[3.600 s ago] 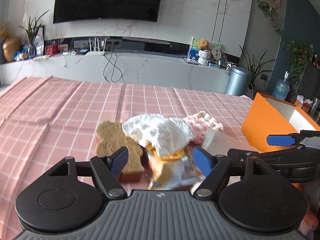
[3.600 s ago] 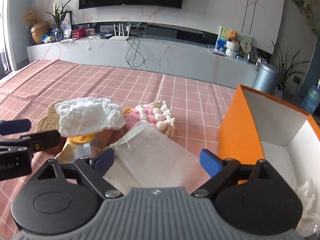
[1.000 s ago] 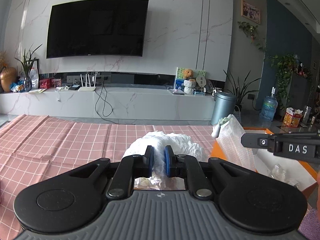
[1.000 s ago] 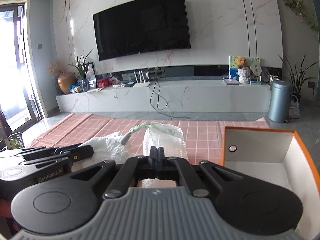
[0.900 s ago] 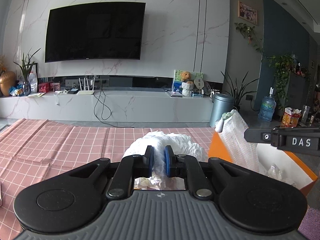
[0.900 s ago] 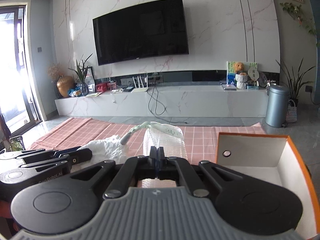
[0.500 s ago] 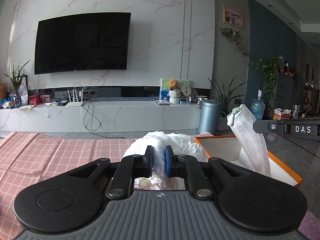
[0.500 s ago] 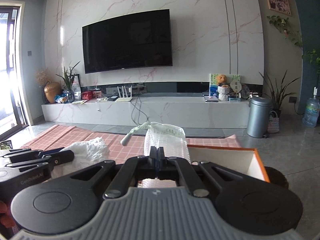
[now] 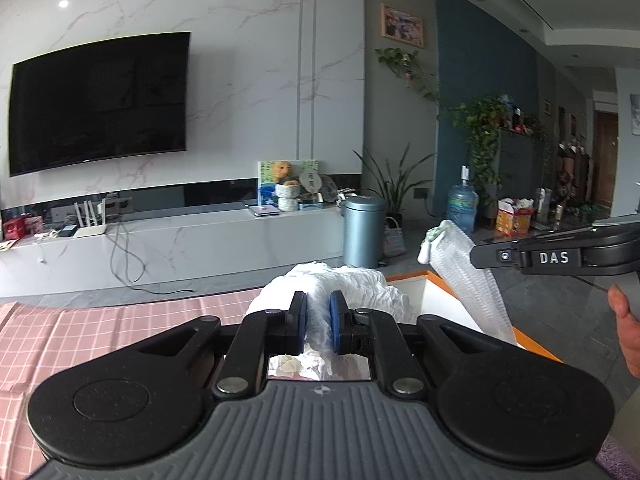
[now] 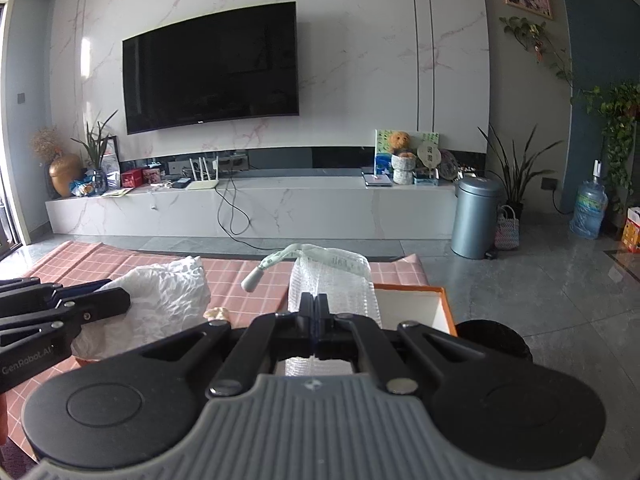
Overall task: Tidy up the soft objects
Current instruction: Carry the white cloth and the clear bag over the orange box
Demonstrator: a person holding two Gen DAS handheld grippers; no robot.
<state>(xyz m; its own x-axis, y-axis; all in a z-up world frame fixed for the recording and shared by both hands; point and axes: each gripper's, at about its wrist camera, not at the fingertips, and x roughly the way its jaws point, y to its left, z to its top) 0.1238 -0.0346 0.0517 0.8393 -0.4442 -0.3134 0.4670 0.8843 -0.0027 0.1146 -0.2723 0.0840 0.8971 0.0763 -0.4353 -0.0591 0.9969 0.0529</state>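
Above the far edge of the bench [image 9: 80,332], which was covered by a pink checked cloth, two soft things were held in the air. The left gripper [image 9: 318,322] was seen narrowed onto a crumpled white fabric bundle [image 9: 360,292], its blue pads [image 9: 335,320] pressed against the folds on either side. The bundle was carried just over the near rim of an orange box [image 9: 440,292] with a white inside, which stood at the bench's right end. The right gripper [image 10: 316,322] was closed fully on a clear bubble-wrap pouch [image 10: 332,280], of which the upper part stood upright beyond the fingers, a pale green and white cord [image 10: 276,262] being bent off to its left. In the left wrist view the pouch was seen hanging above the box, beside the bundle and apart from it. A thumb [image 9: 624,320] of the person was visible at the right edge. Behind, a dark television [image 10: 212,68] was mounted on a marble wall.
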